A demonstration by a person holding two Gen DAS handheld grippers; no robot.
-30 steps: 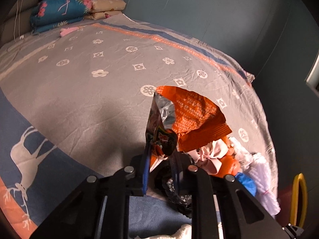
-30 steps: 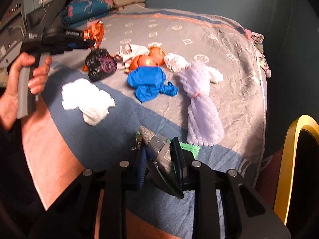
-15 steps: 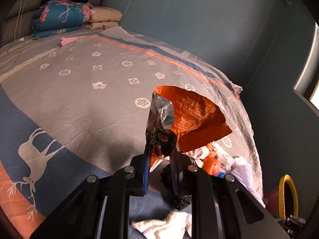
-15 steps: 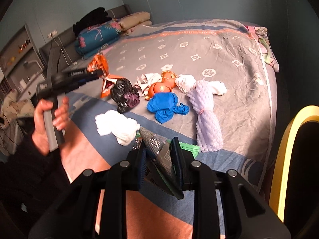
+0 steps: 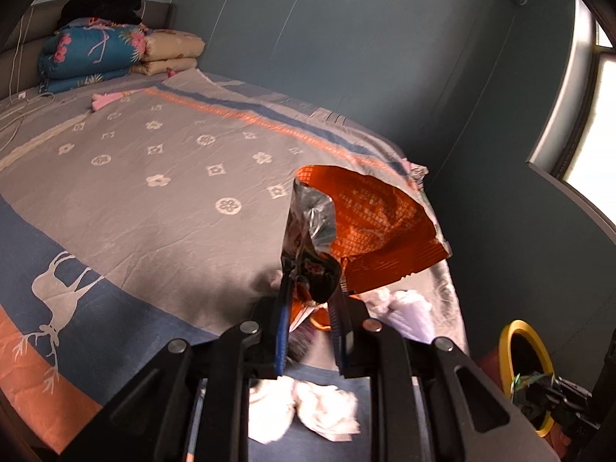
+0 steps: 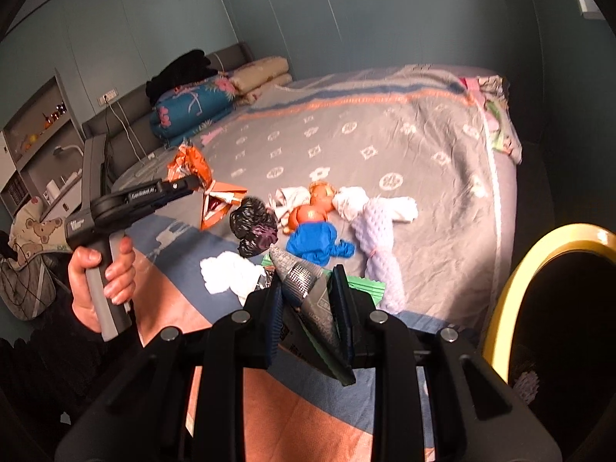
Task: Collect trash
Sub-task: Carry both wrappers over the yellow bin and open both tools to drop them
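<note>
My left gripper is shut on an orange foil snack bag and holds it up above the bed; it also shows in the right wrist view. My right gripper is shut on a green and silver wrapper, lifted off the bed beside the yellow-rimmed bin. On the bed lie a white tissue wad, a black bag, orange peels, a blue glove and a lilac foam net.
The bin also shows in the left wrist view at the lower right, off the bed's corner. Folded quilts and pillows are stacked at the headboard. A shelf unit stands on the left. The dark wall runs close behind the bed.
Both grippers have risen and drawn back from the bed with their wrappers. The right gripper has swung toward the bin, whose rim now fills more of its view.
</note>
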